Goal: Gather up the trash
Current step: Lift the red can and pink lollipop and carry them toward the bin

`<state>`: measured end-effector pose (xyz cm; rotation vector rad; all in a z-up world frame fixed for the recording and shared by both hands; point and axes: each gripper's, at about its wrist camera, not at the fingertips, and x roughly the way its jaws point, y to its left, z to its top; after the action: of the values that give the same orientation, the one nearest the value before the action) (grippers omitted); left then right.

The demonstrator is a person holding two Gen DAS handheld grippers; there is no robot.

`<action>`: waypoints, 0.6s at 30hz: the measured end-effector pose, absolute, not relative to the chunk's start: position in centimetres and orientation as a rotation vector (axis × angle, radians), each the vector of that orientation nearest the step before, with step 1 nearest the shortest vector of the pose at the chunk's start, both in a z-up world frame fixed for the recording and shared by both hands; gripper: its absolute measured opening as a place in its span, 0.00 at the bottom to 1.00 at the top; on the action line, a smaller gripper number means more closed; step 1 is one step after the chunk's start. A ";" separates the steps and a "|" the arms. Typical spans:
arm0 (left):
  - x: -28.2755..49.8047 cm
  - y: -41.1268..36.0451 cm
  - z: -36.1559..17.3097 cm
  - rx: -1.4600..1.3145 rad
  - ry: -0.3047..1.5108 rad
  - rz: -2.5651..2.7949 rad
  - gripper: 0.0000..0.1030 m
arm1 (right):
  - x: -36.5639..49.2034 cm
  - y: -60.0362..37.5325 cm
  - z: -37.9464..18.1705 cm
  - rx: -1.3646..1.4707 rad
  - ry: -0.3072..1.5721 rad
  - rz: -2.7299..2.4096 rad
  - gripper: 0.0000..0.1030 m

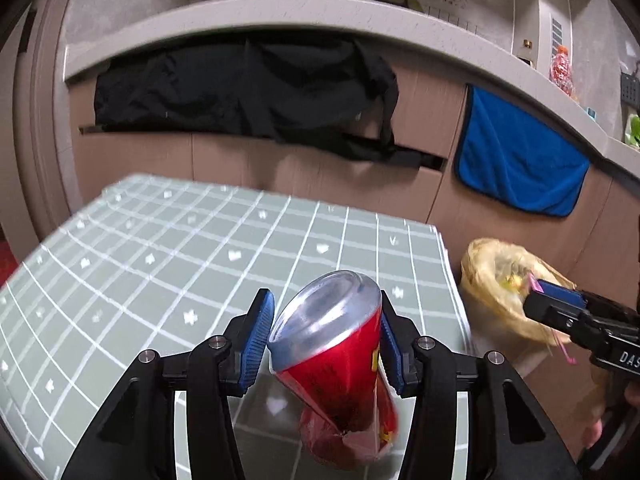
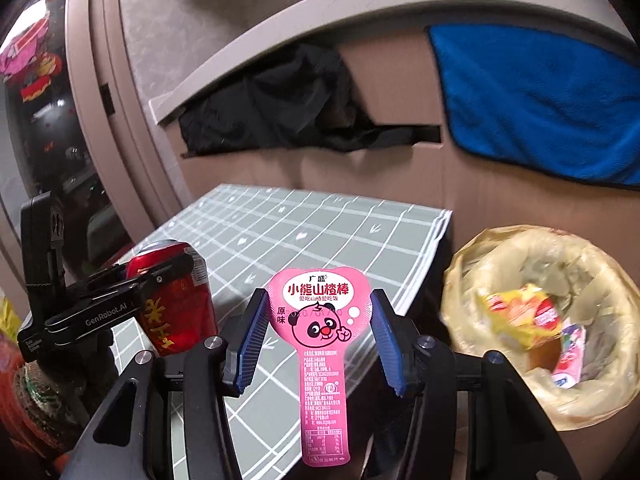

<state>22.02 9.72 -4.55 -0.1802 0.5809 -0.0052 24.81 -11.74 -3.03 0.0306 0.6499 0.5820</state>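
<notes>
Red aluminium fills your left wrist view: the can (image 1: 336, 356) is pinched between the blue pads (image 1: 258, 340) of the left hand-held gripper (image 1: 326, 338), tilted, with its silver end toward the lens and its lower body already crumpled, hanging above the checked table (image 1: 160, 264). That dented wall is your risk; the pads bear on a sloping, yielding surface, so a quick swing could let the can twist and slip out onto the table or the floor. Off to the right sits the lined trash bin (image 1: 480, 264), and the right hand-held gripper (image 1: 538, 286) is reaching over its rim, so bringing the can across now could knock the two tools together. In your right wrist view, the pink snack wrapper (image 2: 320, 360) stands between the fingers, yet both pads (image 2: 252, 340) look well clear of its edges; the jaws stand wide, and you cannot tell from here what, if anything, holds it. If it is already loose, it is light and flat and may flutter short, landing on the table edge (image 2: 424, 248) rather than in the trash bin (image 2: 464, 280), which lies to the right of the fingers, not under them. The left hand-held gripper (image 2: 168, 276) with the can (image 2: 180, 308) waits on the left.
</notes>
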 end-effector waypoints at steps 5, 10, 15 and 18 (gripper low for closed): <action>21.8 10.4 -5.6 -0.217 0.621 -0.037 0.49 | 24.8 -10.3 -3.9 0.000 0.671 0.598 0.46; 21.9 10.3 -7.2 -0.242 0.672 -0.060 0.49 | 25.0 -9.9 -4.6 -0.008 0.693 0.596 0.46; 21.9 9.8 -8.0 -0.236 0.731 -0.081 0.53 | 25.3 -10.1 -5.1 0.003 0.715 0.593 0.46; 21.4 10.0 -7.3 -0.247 0.733 -0.100 0.59 | 25.3 -10.2 -5.3 0.004 0.721 0.590 0.46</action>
<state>21.38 9.99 -7.28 -0.2469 0.7328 -0.1003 25.25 -10.23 -5.29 0.0040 0.7211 0.5900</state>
